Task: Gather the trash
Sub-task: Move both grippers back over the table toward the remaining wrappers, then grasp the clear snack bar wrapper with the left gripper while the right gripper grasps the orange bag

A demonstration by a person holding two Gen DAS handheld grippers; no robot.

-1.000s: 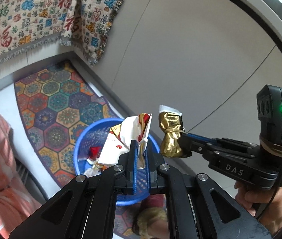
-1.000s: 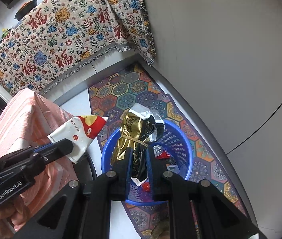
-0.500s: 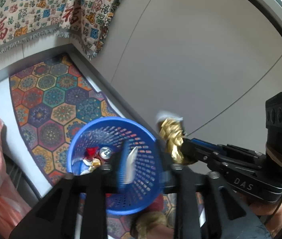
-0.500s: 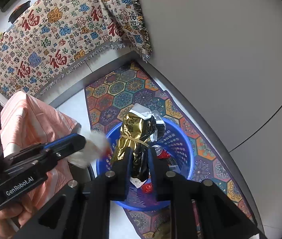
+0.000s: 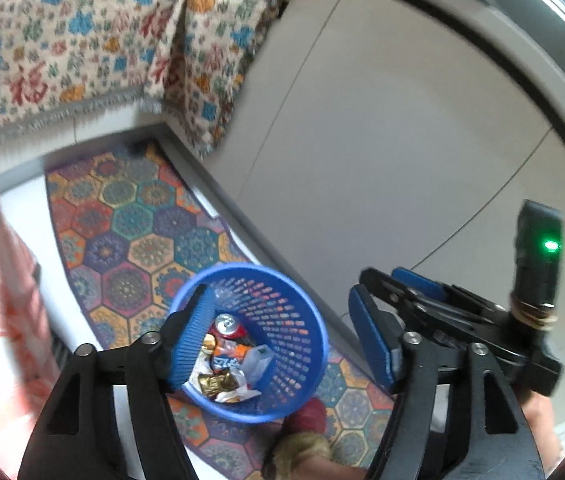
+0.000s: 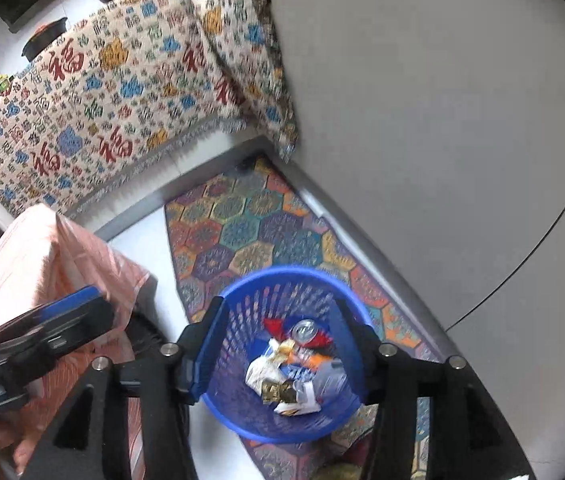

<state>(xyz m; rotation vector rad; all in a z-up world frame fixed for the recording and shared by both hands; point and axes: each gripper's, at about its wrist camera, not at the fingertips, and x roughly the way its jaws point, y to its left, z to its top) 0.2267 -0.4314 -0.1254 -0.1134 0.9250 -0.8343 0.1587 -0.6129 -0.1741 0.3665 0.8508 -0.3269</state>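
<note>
Both tongs, left [image 5: 282,340] and right [image 6: 278,356], hang spread and empty over the basket [image 6: 242,420], so bumping its rim could tip the wrappers [image 6: 282,380] out.

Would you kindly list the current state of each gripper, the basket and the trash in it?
left gripper: open, fingers empty, above the basket.
right gripper: open, fingers empty, above the basket.
blue basket: upright on the patterned rug, holding trash.
drink can: inside the basket.
gold wrapper: crumpled, lying in the basket.
</note>
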